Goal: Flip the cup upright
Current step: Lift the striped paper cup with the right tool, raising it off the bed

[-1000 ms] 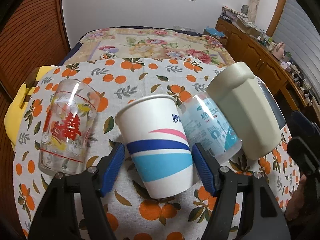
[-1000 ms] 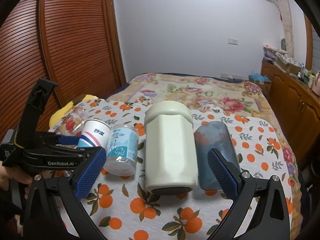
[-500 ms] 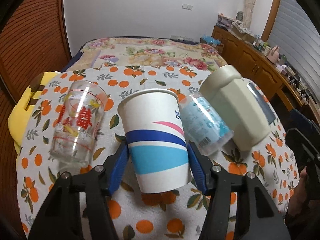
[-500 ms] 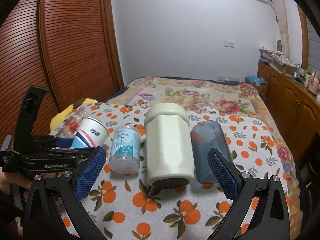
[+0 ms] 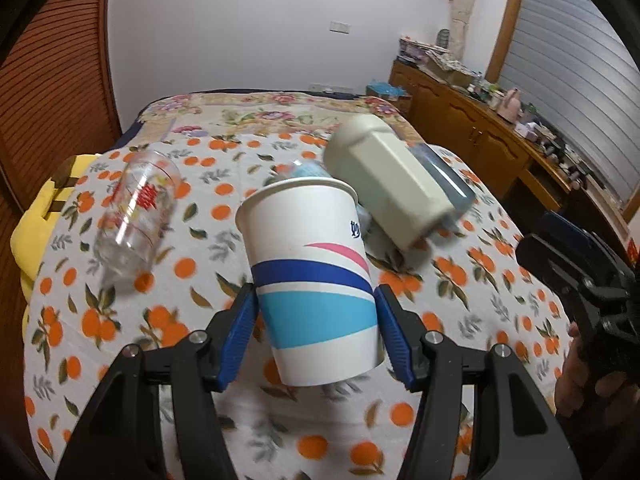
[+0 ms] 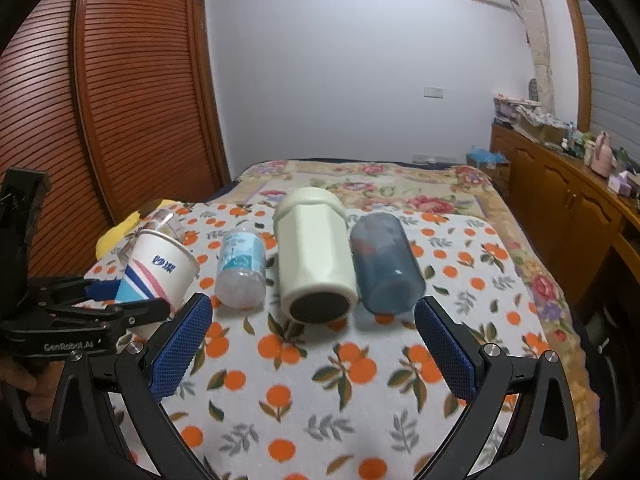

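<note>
My left gripper (image 5: 314,328) is shut on a white paper cup (image 5: 310,276) with blue, cyan and pink stripes. The cup is lifted off the cloth and tilted near upright, rim up. It also shows in the right wrist view (image 6: 158,270), held by the left gripper (image 6: 108,300). My right gripper (image 6: 312,344) is open and empty above the cloth, in front of a cream cup (image 6: 314,256) that lies on its side.
On the orange-print tablecloth (image 6: 320,380) lie a clear glass with red print (image 5: 136,216), a small plastic bottle (image 6: 242,264), the cream cup (image 5: 384,184) and a blue tumbler (image 6: 386,264). A bed lies behind. A wooden cabinet (image 6: 568,216) stands at the right.
My left gripper closed on the paper cup, lifted it from lying on the cloth and tilted it towards upright. My right gripper stayed open and drew back a little.
</note>
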{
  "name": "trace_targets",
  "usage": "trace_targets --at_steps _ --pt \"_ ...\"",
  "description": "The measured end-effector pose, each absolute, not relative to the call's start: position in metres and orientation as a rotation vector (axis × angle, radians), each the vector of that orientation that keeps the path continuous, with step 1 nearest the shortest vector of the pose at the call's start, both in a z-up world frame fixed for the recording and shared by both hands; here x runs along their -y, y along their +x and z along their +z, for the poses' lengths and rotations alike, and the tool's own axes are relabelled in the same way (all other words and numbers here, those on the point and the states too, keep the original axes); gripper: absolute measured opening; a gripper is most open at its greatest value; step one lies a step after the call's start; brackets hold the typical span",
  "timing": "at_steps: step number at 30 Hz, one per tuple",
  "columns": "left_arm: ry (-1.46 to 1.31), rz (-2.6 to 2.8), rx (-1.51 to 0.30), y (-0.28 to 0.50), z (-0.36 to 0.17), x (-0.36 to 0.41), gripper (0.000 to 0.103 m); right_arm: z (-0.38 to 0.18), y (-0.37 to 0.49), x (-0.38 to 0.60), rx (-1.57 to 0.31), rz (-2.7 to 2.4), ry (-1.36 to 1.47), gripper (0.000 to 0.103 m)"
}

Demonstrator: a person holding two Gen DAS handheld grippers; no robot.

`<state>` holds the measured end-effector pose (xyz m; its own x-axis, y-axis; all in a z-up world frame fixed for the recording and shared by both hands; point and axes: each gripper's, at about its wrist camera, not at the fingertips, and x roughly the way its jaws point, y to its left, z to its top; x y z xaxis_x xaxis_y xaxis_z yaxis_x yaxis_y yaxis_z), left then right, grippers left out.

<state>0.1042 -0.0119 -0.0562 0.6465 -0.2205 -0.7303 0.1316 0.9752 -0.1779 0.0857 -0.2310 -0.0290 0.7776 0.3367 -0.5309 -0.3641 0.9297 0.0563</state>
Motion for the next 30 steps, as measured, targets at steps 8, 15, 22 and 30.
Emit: trace_targets --at_steps 8,15,22,30 --pt "-0.118 -0.262 -0.866 0.076 -0.067 0.042 0.059 -0.033 0.061 0.252 -0.565 0.341 -0.042 0.103" --pt "-0.105 -0.293 -0.895 0.072 -0.081 0.066 0.060 -0.038 0.054 0.265 -0.578 0.311 -0.034 0.103" --pt "-0.101 -0.293 -0.914 0.077 -0.088 0.074 0.061 -0.044 0.055 0.276 -0.598 0.290 -0.019 0.103" --pt "-0.089 -0.275 -0.918 0.080 -0.091 0.074 0.062 -0.048 0.056 0.277 -0.613 0.299 -0.007 0.103"
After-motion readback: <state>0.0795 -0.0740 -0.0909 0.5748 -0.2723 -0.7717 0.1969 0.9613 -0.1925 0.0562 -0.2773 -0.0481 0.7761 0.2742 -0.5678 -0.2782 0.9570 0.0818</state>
